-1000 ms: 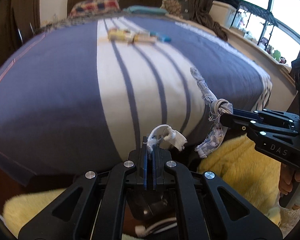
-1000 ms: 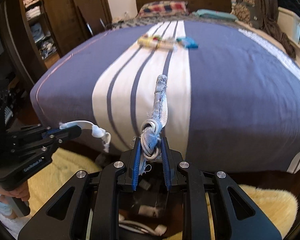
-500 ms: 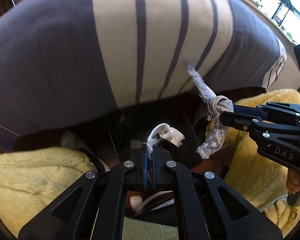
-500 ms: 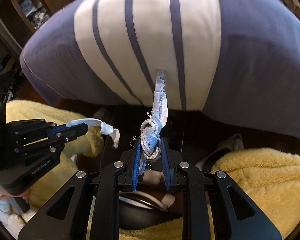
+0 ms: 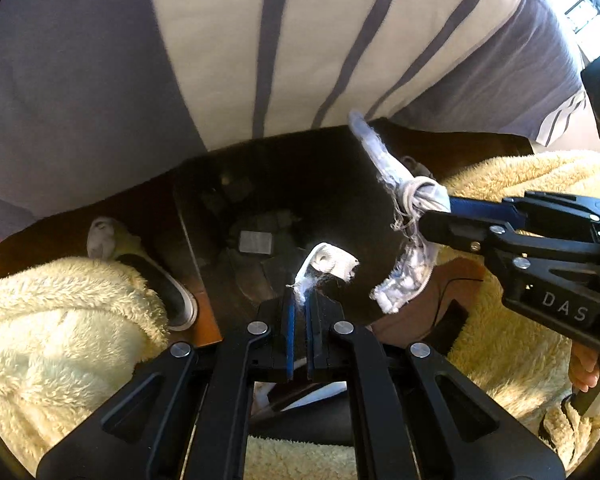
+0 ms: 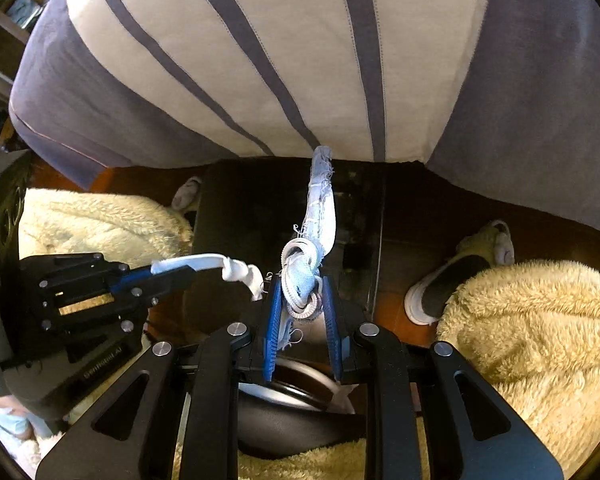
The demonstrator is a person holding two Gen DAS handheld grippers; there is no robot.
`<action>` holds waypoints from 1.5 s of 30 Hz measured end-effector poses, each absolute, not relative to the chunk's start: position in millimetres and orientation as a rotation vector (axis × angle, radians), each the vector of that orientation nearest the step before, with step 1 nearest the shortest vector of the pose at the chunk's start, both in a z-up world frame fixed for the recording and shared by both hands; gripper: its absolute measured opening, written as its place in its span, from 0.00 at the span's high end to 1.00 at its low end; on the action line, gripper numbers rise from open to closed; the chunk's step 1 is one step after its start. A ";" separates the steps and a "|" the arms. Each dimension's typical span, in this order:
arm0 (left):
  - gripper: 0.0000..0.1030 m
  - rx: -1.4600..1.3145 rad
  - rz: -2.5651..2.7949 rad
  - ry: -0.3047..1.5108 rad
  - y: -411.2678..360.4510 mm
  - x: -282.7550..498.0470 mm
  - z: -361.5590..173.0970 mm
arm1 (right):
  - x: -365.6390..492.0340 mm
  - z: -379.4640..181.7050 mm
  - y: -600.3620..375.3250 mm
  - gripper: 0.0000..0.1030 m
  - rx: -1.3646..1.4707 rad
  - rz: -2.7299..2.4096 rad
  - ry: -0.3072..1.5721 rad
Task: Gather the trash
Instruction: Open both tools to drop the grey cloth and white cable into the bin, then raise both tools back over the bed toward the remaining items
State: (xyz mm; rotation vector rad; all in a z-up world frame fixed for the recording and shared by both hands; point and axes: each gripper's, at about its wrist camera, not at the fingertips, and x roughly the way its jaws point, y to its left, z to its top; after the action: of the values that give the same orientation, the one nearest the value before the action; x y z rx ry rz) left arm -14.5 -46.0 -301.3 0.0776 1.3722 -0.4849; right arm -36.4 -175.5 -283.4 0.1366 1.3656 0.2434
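Observation:
My left gripper (image 5: 300, 304) points steeply down and is shut on a short white fabric strip (image 5: 332, 260), whose curled end sticks out above the pads. It hangs over a dark open bin (image 5: 220, 200) on the floor at the foot of the bed. To its right, my right gripper (image 5: 432, 216) has a knotted pale-blue rag (image 5: 380, 160) between its pads. In the right wrist view this gripper (image 6: 302, 292) has its jaws opening, with the rag's knot (image 6: 300, 276) still between the blue pads and its tail (image 6: 320, 208) standing up over the bin (image 6: 228, 208). The left gripper (image 6: 168, 276) with the strip (image 6: 228, 266) is at the left.
The bed's blue and white striped cover (image 5: 300, 40) drops off just beyond the bin. A person's legs in yellow fleece (image 6: 540, 340) flank the bin, with slippers (image 5: 112, 240) (image 6: 460, 268) on the brown floor. A hand (image 5: 584, 368) holds the right gripper's handle.
Both grippers have sunk and tipped downward, from level with the bed top to over the dark bin. The right jaws look slightly wider around the knot. Each still carries its scrap.

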 end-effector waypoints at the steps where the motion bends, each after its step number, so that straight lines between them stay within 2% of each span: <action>1: 0.97 0.080 -0.487 1.374 -46.8 -13.7 -301.7 | -35.7 -283.5 -175.4 0.77 0.137 0.244 1.365; 4: 0.94 0.082 -0.477 1.378 -47.6 -12.8 -298.5 | -32.9 -282.9 -177.1 0.73 0.152 0.241 1.362; 6: 0.77 0.075 -0.465 1.383 -45.7 -12.0 -298.5 | -30.6 -281.1 -179.7 0.66 0.166 0.231 1.354; 11: 0.64 0.073 -0.426 1.369 -41.4 -10.7 -293.3 | -27.9 -273.9 -187.6 0.53 0.184 0.205 1.321; 12: 0.58 0.076 -0.413 1.354 -40.0 -11.1 -288.4 | -28.1 -271.3 -189.3 0.49 0.184 0.199 1.311; 13: 0.54 0.078 -0.404 1.345 -39.1 -10.9 -285.5 | -28.5 -268.5 -192.2 0.40 0.185 0.190 1.296; 14: 0.45 0.079 -0.395 1.336 -37.4 -10.2 -283.3 | -29.0 -266.1 -194.3 0.35 0.185 0.180 1.282; 16: 0.35 0.078 -0.379 1.305 -34.1 -10.3 -273.4 | -30.4 -258.4 -198.8 0.17 0.178 0.150 1.243; 18: 0.20 0.068 -0.372 1.272 -31.4 -10.6 -260.5 | -32.3 -248.4 -202.7 0.10 0.161 0.121 1.196; 20: 0.15 0.056 -0.370 1.244 -28.3 -10.6 -250.2 | -33.3 -240.6 -205.0 0.07 0.139 0.097 1.160; 26: 0.08 0.048 -0.369 1.121 -23.0 -11.3 -204.7 | -39.5 -206.2 -214.8 0.06 0.099 0.048 1.038; 38: 0.08 0.070 -0.351 0.891 -14.0 1.6 -114.1 | -37.0 -117.8 -229.5 0.06 0.109 0.029 0.784; 45: 0.08 0.088 -0.306 0.792 -9.0 34.8 -70.5 | -14.1 -92.4 -231.7 0.06 0.081 0.047 0.743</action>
State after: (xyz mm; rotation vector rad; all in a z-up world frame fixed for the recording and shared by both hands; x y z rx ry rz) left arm 34.8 -9.0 -70.5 0.0880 0.7920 -0.3064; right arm -14.1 -231.7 -92.4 0.0814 0.7429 0.0468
